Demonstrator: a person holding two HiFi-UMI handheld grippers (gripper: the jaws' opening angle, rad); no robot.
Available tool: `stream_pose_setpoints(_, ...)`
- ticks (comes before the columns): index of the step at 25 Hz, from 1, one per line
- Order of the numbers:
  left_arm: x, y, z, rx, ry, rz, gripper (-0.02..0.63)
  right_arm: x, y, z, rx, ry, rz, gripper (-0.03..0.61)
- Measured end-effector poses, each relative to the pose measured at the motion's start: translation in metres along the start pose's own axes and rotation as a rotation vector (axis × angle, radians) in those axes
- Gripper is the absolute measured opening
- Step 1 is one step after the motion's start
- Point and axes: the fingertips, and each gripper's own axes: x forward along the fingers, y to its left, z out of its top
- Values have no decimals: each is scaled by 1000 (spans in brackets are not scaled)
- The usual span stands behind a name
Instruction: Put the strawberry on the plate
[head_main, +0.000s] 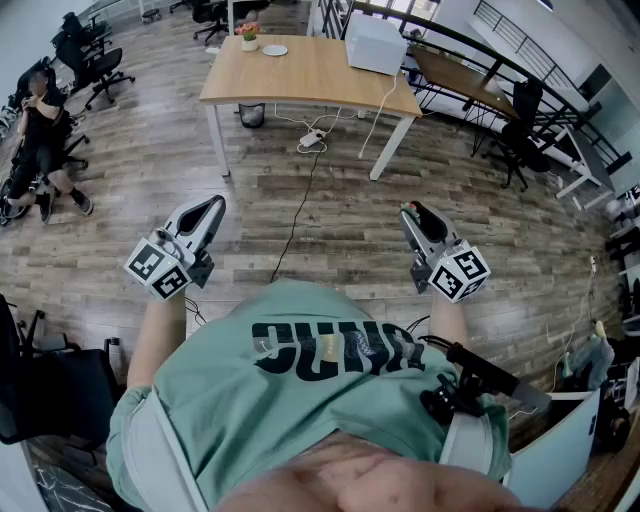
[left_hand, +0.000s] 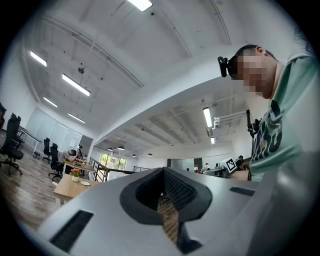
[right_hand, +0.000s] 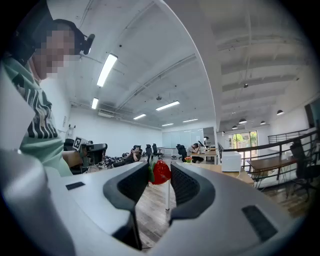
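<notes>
While right gripper (right_hand: 160, 164) is pinching strawberry (right_hand: 161, 173), left gripper (left_hand: 163, 171) is hovering closed, empty; plate (head_main: 275, 50) sitting at 12 o'clock.

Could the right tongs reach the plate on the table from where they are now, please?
Probably not yet: the right tongs, shut on the strawberry, hang over the floor, and the plate lies on the table far ahead. The way between looks open.
</notes>
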Motion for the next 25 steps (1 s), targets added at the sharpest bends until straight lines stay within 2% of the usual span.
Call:
stream_pose_setpoints(17, -1, -9, -5, -23, 19, -13, 5, -4, 7, -2, 15, -4, 7, 146)
stream_pose_setpoints(25, 24, -21, -12, -24, 46, -38, 5, -18, -6, -9, 71, -16, 24, 147)
